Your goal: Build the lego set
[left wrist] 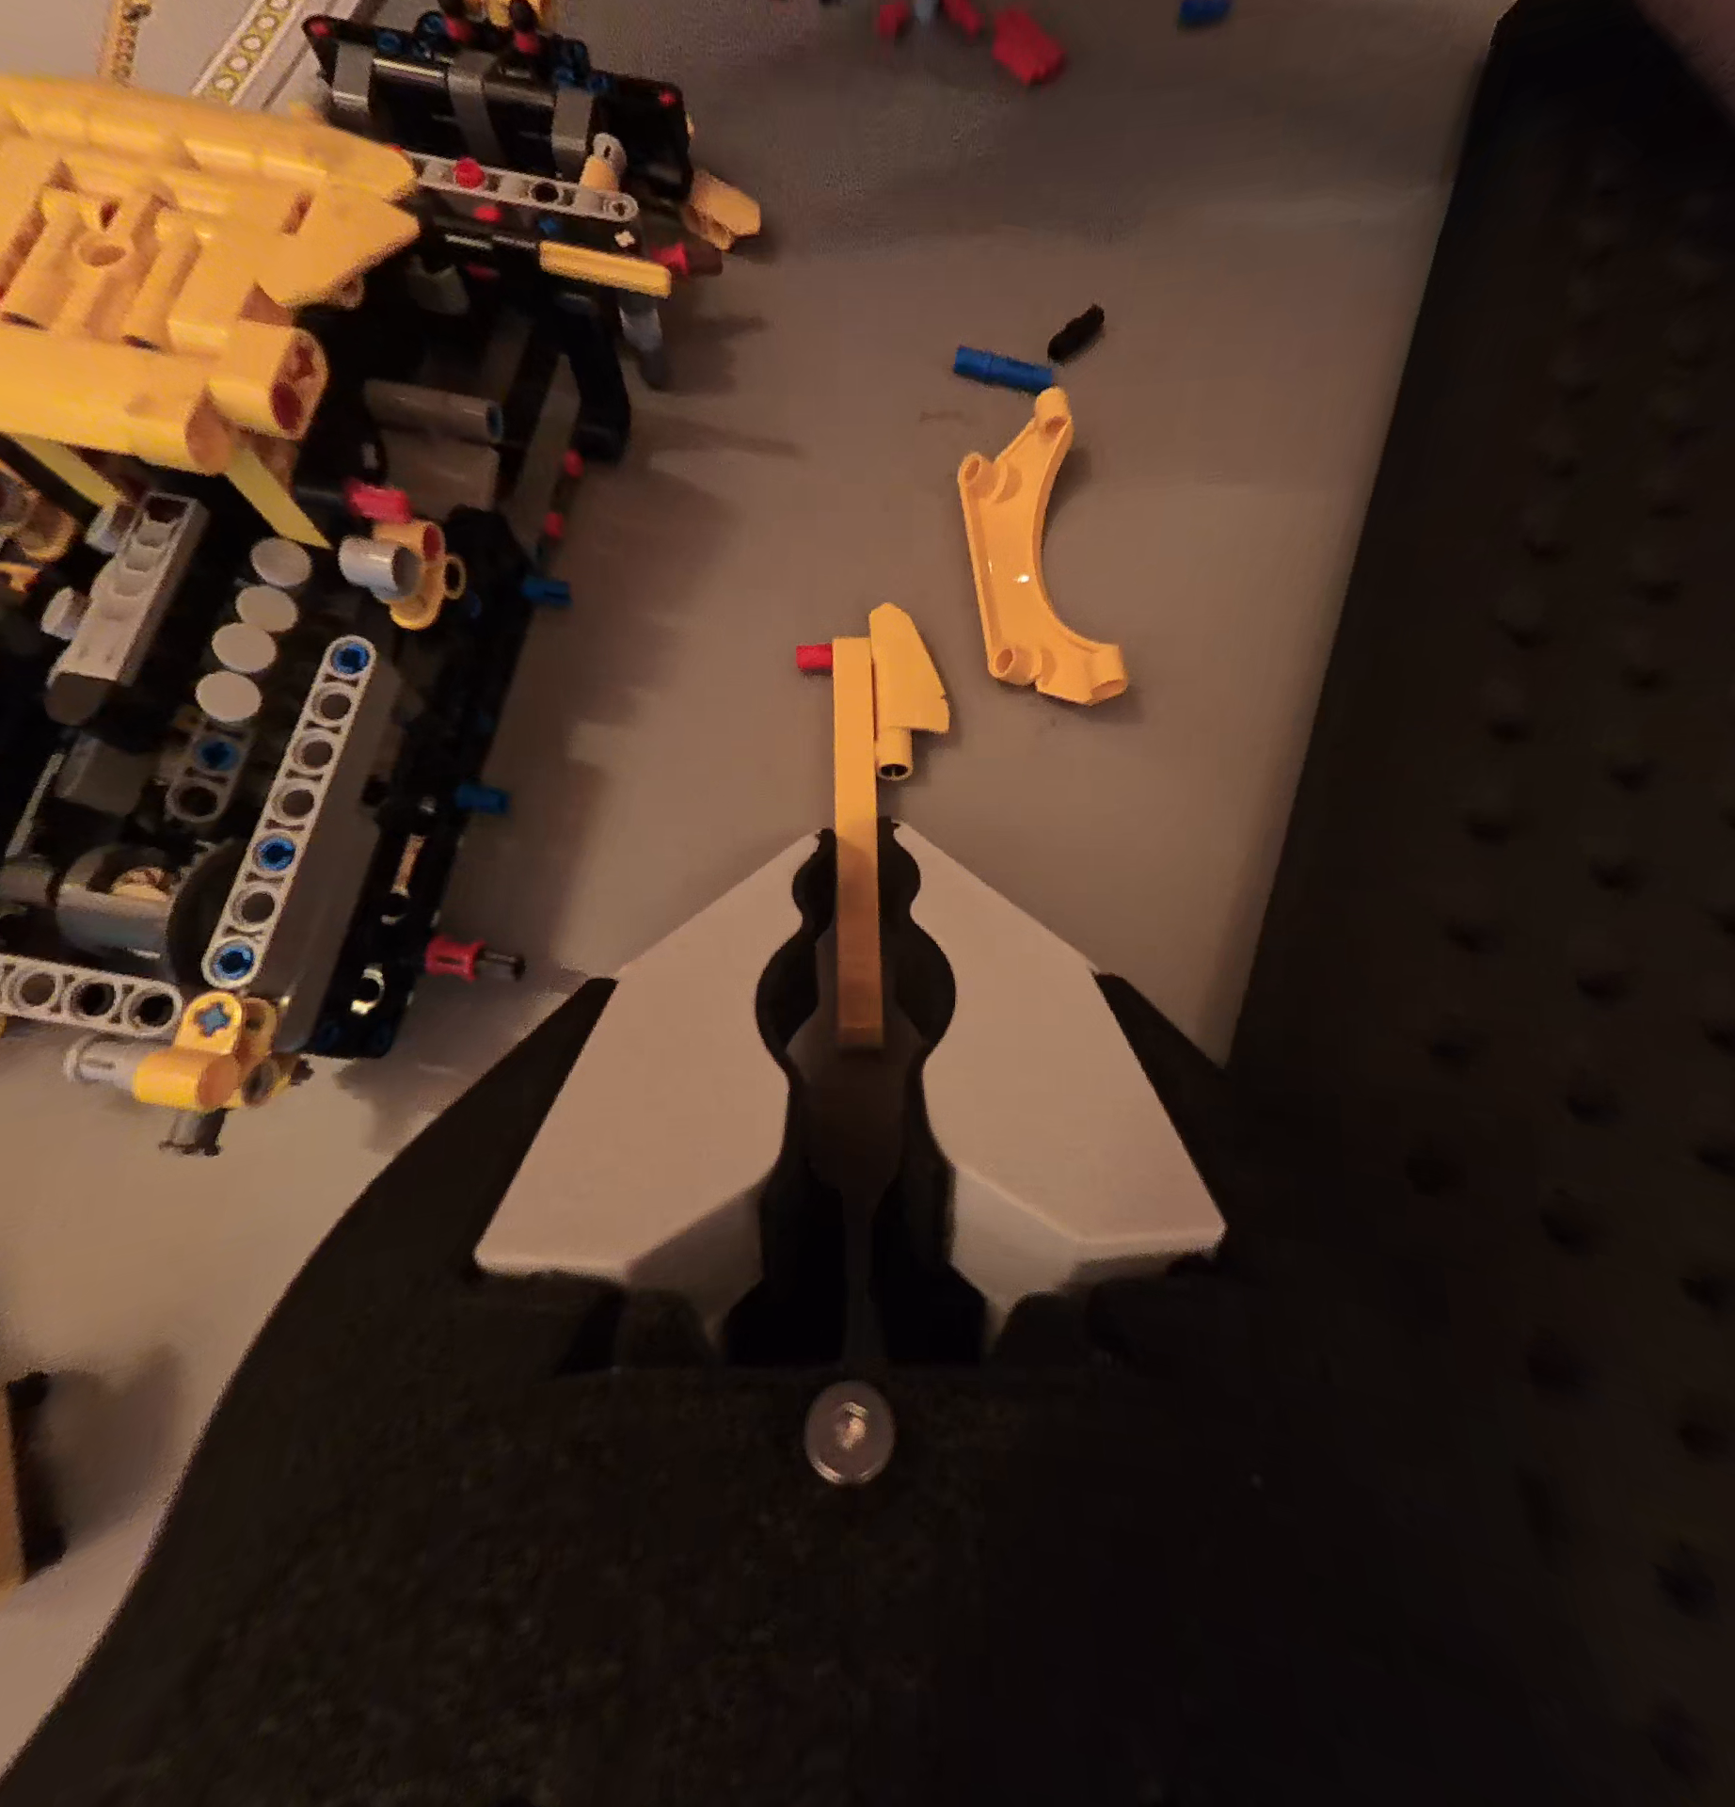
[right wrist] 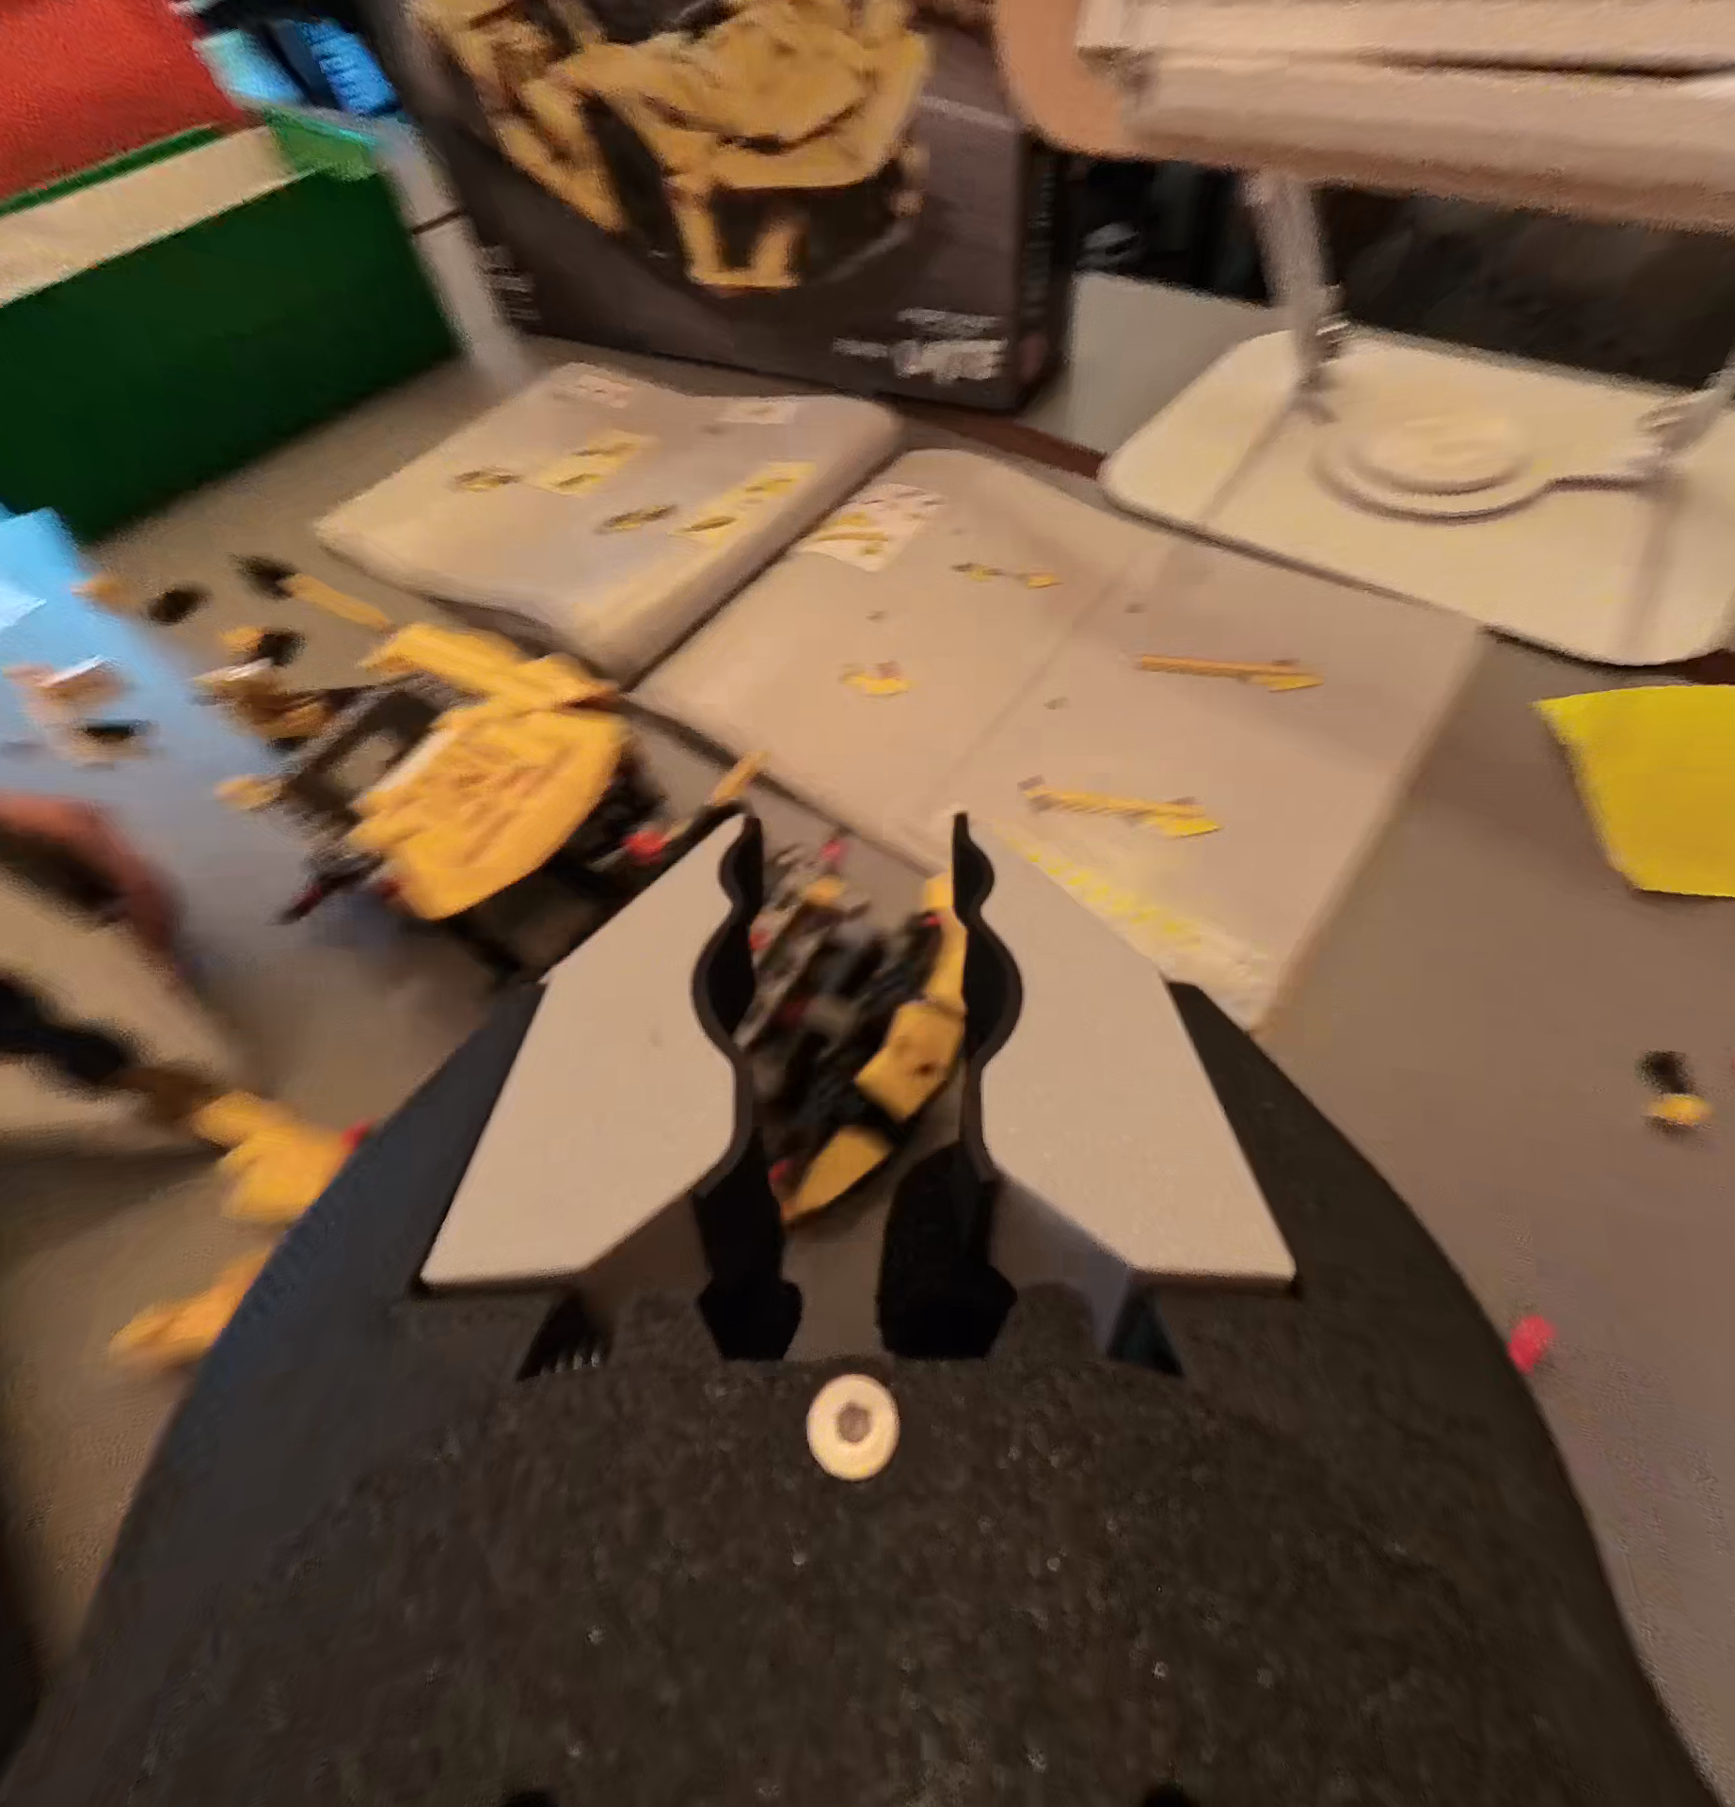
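The left hand-held gripper (left wrist: 856, 841) is clenching a yellow beam (left wrist: 856, 841) edge-on, its red pin (left wrist: 813, 657) pointing ahead-left toward the model (left wrist: 257, 684). The right hand-held gripper (right wrist: 852, 831) is hanging released. Aligning pin with hole before pressing should prevent twisting.

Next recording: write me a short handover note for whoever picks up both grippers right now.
Left gripper: shut on a long yellow beam with a red pin at its far end, held above the table.
Right gripper: open and empty, above the model; that view is blurred.
Loose nearby: curved yellow panel, small yellow wing piece, blue pin, black pin.
Done: chassis and yellow bodywork largely assembled.
Left: fit the beam, then the loose pieces; the open instruction booklet lies behind.
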